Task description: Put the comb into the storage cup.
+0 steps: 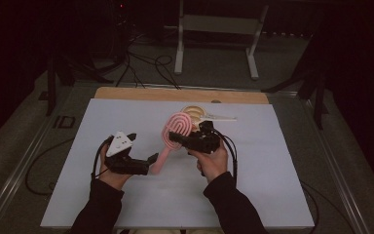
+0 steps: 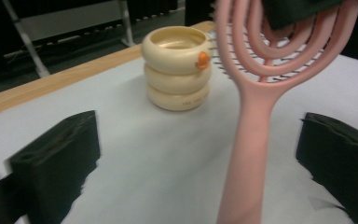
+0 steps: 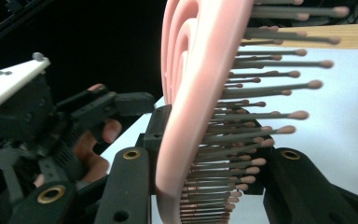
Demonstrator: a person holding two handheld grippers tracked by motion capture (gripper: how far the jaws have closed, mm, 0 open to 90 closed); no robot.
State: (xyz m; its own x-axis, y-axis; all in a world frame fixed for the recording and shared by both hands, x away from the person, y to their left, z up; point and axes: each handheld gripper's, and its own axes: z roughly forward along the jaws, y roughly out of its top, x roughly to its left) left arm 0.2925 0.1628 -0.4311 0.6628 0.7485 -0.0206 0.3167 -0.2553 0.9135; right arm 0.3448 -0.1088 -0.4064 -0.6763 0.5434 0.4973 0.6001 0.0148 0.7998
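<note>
The right gripper (image 1: 177, 138) clamped the head of a pink hairbrush (image 1: 175, 131) above the white table (image 1: 272, 170); its handle slanted down toward the nearer left gripper (image 1: 152, 158), whose jaws stood open around it, untouching. A cream ringed cup (image 2: 177, 74) stood beyond.

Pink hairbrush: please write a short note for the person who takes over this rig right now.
Right tool: shut on the head of the pink hairbrush, holding it off the white table sheet.
Left tool: open; the brush handle stands between its jaws in the left gripper view, with clear gaps on both sides.
Cream ringed holder: upright on the sheet beyond the brush.
Done: the brush is carried by the right tool alone.
Left: probably placing the brush, perhaps at the holder; the goal is not certain.
</note>
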